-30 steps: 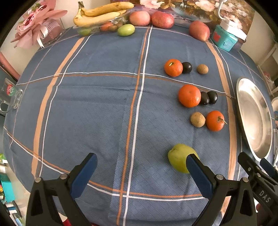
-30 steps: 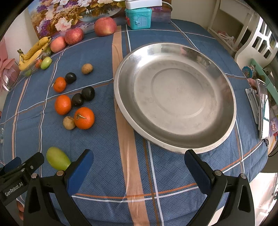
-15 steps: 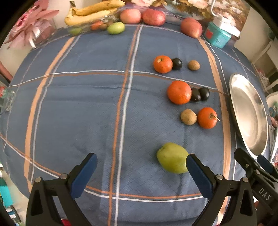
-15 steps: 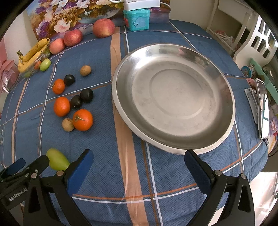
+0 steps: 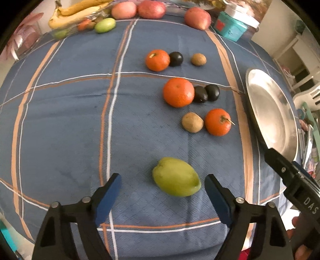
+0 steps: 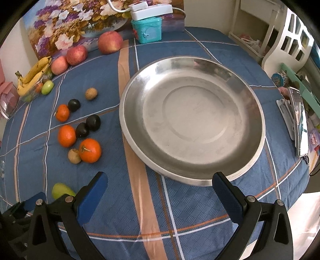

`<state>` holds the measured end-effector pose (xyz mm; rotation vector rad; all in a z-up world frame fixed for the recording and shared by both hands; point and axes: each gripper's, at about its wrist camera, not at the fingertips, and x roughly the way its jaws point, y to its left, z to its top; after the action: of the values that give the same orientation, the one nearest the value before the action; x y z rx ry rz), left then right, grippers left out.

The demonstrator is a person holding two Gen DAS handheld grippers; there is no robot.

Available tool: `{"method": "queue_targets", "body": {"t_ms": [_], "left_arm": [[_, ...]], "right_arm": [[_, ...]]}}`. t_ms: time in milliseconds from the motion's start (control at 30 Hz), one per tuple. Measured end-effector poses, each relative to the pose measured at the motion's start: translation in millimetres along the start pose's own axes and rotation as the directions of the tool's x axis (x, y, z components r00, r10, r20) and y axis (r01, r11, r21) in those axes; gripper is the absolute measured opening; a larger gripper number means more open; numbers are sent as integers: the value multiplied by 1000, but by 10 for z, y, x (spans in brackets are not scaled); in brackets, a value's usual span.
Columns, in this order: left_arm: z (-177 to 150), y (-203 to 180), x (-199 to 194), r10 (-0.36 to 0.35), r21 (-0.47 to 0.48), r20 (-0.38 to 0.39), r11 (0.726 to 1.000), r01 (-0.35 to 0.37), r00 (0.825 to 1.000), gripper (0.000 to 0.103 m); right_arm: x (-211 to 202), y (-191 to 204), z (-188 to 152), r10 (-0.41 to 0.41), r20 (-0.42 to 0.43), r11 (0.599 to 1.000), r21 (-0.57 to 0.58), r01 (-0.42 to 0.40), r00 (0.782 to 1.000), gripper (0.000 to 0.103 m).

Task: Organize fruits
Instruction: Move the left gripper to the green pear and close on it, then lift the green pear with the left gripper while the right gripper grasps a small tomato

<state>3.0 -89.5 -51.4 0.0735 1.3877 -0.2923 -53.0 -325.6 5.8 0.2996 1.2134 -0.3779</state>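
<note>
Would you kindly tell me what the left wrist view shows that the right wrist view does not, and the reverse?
Only the left wrist view shows the whole pale green oval fruit lying between the open blue-padded left gripper fingers, untouched.

Only the right wrist view shows the whole round steel plate with nothing in it, the floral painting, the white chair and the open right gripper holding nothing.

Both show the blue checked tablecloth, three orange tangerines, red apples, the yellow bananas and the teal box.
</note>
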Motion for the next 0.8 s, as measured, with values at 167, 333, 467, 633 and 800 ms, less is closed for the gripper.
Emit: {"method": "queue_targets", "body": {"t_ms": [167, 333, 467, 633, 800], "left_arm": [[20, -257, 107, -7, 45, 6, 999, 7, 1000, 82], [49, -528, 194, 18, 119, -2, 993, -17, 1000, 70], [36, -731, 220, 24, 152, -13, 988, -22, 1000, 58], [88, -726, 129, -8, 86, -7, 996, 9, 1000, 58], [237, -557, -2, 8, -42, 50, 999, -6, 999, 58]], "right_arm": [[5, 10, 41, -1, 2, 1000, 2, 1, 1000, 103], [5, 20, 51, -6, 1, 1000, 3, 6, 1000, 103], [9, 23, 58, -11, -1, 1000, 1, 11, 1000, 103], [-1, 40, 63, -12, 5, 1000, -6, 12, 1000, 103], [-78, 116, 98, 34, 45, 999, -4, -34, 998, 103]]}}
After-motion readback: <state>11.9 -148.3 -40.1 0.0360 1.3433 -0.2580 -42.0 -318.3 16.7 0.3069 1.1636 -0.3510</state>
